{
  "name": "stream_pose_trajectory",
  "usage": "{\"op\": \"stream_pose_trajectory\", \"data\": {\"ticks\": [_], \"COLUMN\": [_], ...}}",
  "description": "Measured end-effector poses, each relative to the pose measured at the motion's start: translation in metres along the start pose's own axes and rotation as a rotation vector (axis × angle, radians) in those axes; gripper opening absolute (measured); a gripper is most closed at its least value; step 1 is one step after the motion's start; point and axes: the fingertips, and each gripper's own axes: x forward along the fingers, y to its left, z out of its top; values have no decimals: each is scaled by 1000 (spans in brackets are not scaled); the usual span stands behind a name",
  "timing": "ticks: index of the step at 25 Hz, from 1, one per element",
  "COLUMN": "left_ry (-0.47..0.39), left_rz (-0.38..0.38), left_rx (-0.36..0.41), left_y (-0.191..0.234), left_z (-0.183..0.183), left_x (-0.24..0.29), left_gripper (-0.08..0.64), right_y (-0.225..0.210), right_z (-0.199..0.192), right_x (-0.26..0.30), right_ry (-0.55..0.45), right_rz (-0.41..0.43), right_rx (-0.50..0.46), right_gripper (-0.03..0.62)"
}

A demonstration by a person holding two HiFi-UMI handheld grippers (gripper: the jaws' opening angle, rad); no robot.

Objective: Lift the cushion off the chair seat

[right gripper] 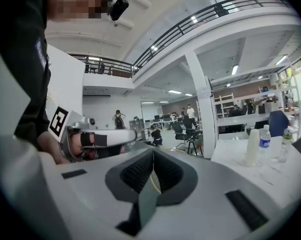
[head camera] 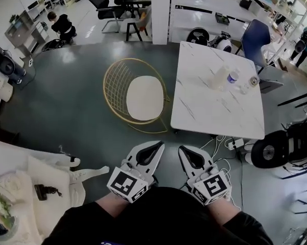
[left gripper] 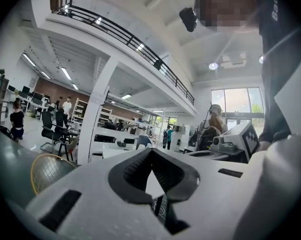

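Note:
A round white cushion [head camera: 145, 98] lies on the seat of a gold wire chair [head camera: 112, 80] in the middle of the head view. Both grippers are held close to the person's body, well short of the chair. My left gripper [head camera: 159, 145] has its tips together with nothing between them, and so does my right gripper [head camera: 182, 149] beside it. In the left gripper view the shut left gripper [left gripper: 151, 152] points past the chair's wire back [left gripper: 45, 171]. The right gripper [right gripper: 153, 152] looks level across the room; the cushion is hidden there.
A white marble table [head camera: 214, 116] stands right of the chair, with a water bottle [head camera: 233, 77] and cups on it. A power strip and cables [head camera: 230, 144] lie on the floor by my right gripper. White cloth-covered furniture [head camera: 41, 188] sits at the lower left.

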Motion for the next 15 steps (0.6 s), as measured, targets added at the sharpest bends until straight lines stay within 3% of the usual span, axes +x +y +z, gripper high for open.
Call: {"op": "stream_pose_trajectory", "data": {"ticks": [7, 15], "left_ry": [10, 33], "left_rz": [-20, 14], "left_rx": [-17, -53], "left_y": [77, 113], "left_z": [10, -5], "left_x": [7, 24], "left_gripper": [12, 12], "right_y": [-13, -30], "right_z": [16, 7], "right_x": [66, 106], "right_ry": [4, 37], "right_rz": [-52, -16], "right_rx": [7, 28], "right_gripper": [26, 28]}}
